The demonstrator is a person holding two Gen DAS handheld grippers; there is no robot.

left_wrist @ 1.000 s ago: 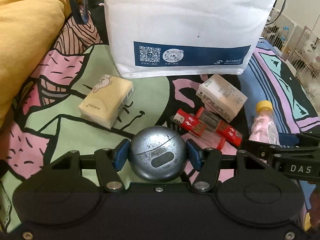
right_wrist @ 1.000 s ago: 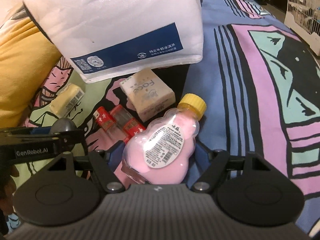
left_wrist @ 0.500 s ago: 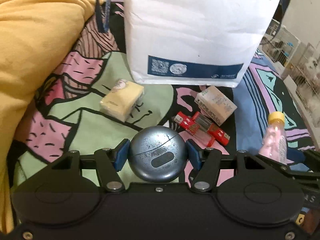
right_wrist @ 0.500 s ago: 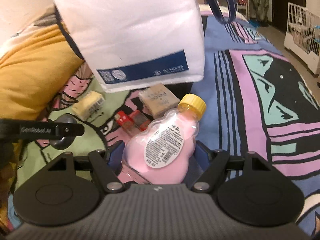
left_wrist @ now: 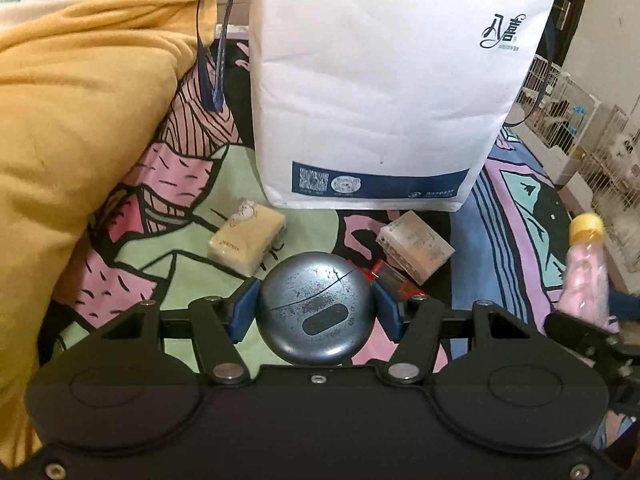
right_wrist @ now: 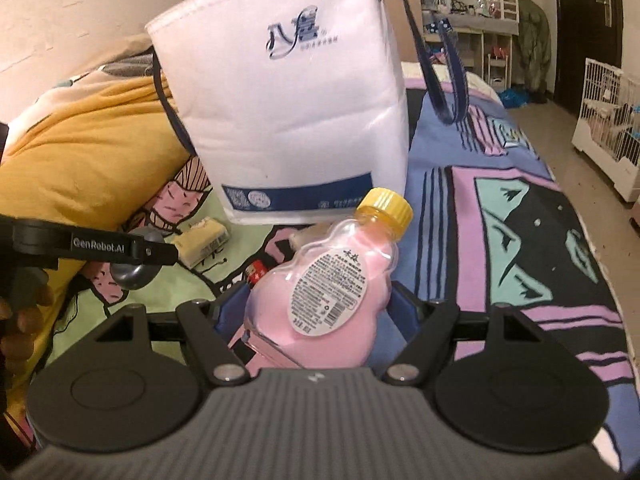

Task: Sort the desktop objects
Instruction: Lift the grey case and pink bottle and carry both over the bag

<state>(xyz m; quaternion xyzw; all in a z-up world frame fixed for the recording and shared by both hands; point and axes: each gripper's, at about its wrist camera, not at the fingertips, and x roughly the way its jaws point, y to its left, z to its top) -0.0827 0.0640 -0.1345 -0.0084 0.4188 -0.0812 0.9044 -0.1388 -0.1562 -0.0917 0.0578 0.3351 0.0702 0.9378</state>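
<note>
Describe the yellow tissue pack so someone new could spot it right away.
Find the big white bag standing on the patterned blanket. Just before its left corner lies a small yellow tissue pack. Unlike the whitish pack to the right, it is yellow with a cartoon animal.

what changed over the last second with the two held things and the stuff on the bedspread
Both grippers rose, so the white bag and the packs below look farther off. The left gripper carried up the round grey case, the right gripper the pink bottle. Both grips stayed unchanged; the yellow tissue pack, pale pack and red items stayed put.
</note>
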